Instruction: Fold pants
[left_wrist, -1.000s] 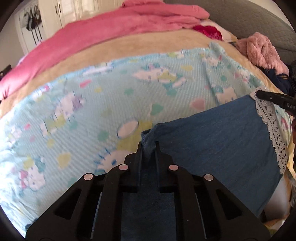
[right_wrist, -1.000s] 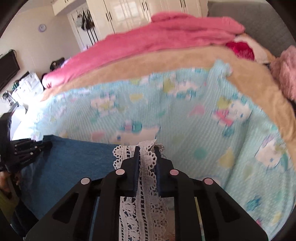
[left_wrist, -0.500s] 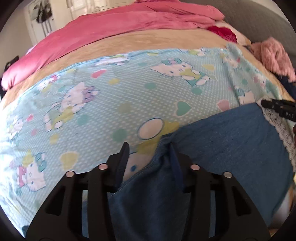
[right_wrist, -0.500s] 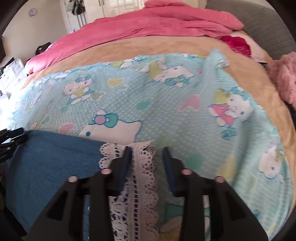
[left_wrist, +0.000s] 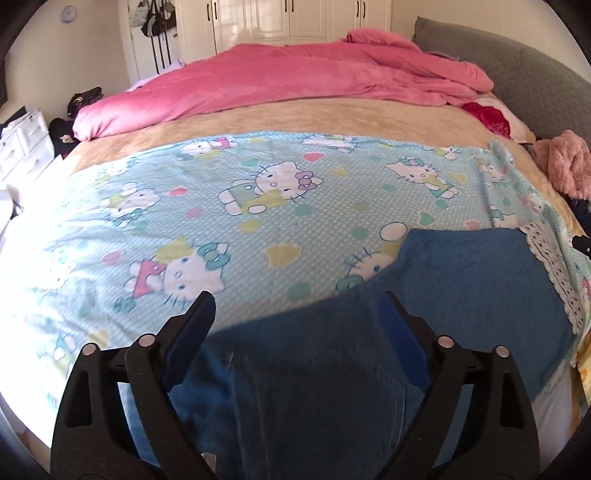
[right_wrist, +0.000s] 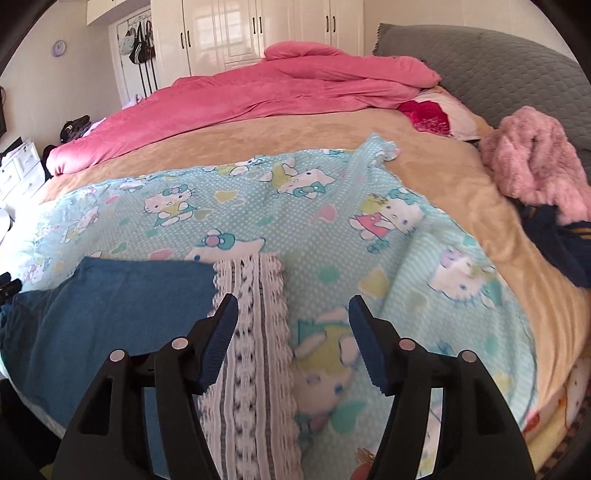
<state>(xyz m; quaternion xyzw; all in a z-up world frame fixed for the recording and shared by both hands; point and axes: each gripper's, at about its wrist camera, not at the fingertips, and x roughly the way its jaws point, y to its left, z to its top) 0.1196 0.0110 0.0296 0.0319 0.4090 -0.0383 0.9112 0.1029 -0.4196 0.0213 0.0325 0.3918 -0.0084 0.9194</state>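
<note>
Blue denim pants (left_wrist: 461, 288) with a white lace hem (left_wrist: 554, 273) lie flat at the near edge of the bed, on a light blue cartoon-cat blanket (left_wrist: 258, 221). My left gripper (left_wrist: 295, 306) is open, its jaws wide apart above the pants' left end, holding nothing. In the right wrist view the pants (right_wrist: 122, 314) lie at lower left, and the lace hem (right_wrist: 255, 332) runs between the open jaws of my right gripper (right_wrist: 291, 310), nearer the left finger. The right gripper holds nothing.
A pink duvet (left_wrist: 288, 85) lies bunched along the far side of the bed on a tan cover (left_wrist: 295, 122). A fluffy pink garment (right_wrist: 535, 166) and dark clothing (right_wrist: 561, 251) lie at the right edge. A grey headboard (right_wrist: 480, 62) stands behind. White drawers (left_wrist: 22, 144) stand at left.
Both grippers were shut on the pants, the left on the denim end and the right on the lace hem. Both have opened, let go and drawn back. The pants now rest flat.
</note>
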